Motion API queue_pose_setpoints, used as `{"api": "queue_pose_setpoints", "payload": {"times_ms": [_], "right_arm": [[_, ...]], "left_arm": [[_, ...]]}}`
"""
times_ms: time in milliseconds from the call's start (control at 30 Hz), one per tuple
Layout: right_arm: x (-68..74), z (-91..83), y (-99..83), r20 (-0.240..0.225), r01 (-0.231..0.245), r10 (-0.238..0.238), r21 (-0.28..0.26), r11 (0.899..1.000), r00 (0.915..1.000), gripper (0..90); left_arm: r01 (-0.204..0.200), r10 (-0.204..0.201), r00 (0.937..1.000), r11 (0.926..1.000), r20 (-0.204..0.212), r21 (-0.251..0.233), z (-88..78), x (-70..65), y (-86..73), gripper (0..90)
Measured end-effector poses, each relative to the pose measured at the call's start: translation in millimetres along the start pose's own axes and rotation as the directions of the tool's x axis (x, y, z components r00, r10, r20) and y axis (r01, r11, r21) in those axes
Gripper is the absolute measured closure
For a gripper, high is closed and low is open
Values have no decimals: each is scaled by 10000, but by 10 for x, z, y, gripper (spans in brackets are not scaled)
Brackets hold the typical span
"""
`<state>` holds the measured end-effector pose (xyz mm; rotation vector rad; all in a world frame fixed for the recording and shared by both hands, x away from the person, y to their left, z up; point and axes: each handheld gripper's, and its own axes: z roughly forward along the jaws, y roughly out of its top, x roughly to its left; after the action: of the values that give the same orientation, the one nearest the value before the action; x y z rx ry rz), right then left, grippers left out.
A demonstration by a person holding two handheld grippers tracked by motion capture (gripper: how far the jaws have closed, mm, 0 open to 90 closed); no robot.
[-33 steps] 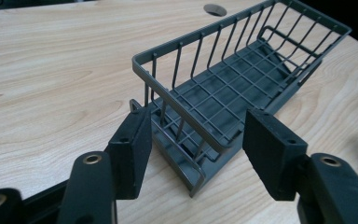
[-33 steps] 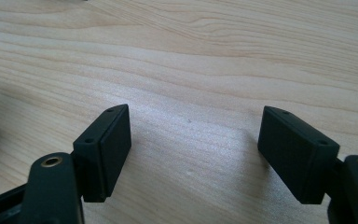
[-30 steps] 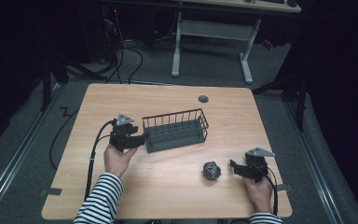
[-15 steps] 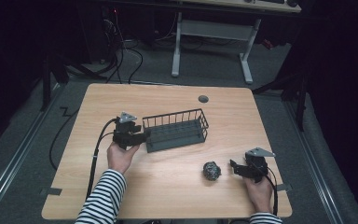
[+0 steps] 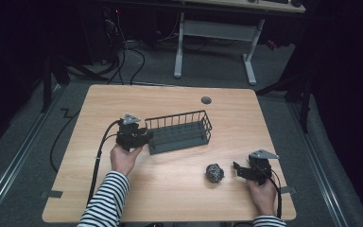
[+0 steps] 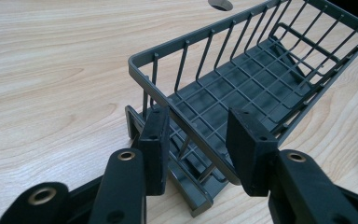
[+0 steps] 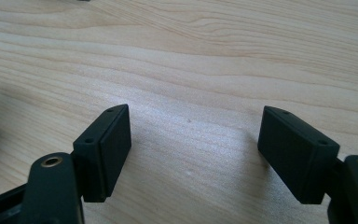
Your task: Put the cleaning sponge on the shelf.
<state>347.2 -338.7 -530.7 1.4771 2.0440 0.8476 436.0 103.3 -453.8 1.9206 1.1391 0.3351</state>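
Nearest to the person, the right gripper rests low on the wooden surface. Its jaws are spread wide with nothing between them, just bare wood. Just beside it, to its left, sits a small crinkly ball. It looks like a metal scrubber, so it is likely light and squashy. A soft squeeze around its middle should hold it, and it should not slip or break.

A bit farther off, the left gripper is at the near end of the grey wire basket. Its jaws sit one on each side of the end rim but look a little apart from it, so they seem loose, not clamped. The basket looks stiff and light. Its thin rim is a good place to grab, but held at one end the long basket may tip.

Past the basket is a small round hole in the surface.
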Motion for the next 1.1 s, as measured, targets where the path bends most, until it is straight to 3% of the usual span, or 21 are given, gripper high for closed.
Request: {"api": "queue_pose_setpoints", "payload": {"times_ms": [567,1100], "right_arm": [[2,-2,-2,18,-13,13,7,10000,10000,256],[1,-2,-2,17,-6,6,7,10000,10000,255]], "left_arm": [[-172,176,9995,9997,269,-150,91,-168,20,610],[-626,627,9952,9980,750,-38,270,-475,91,608]]}}
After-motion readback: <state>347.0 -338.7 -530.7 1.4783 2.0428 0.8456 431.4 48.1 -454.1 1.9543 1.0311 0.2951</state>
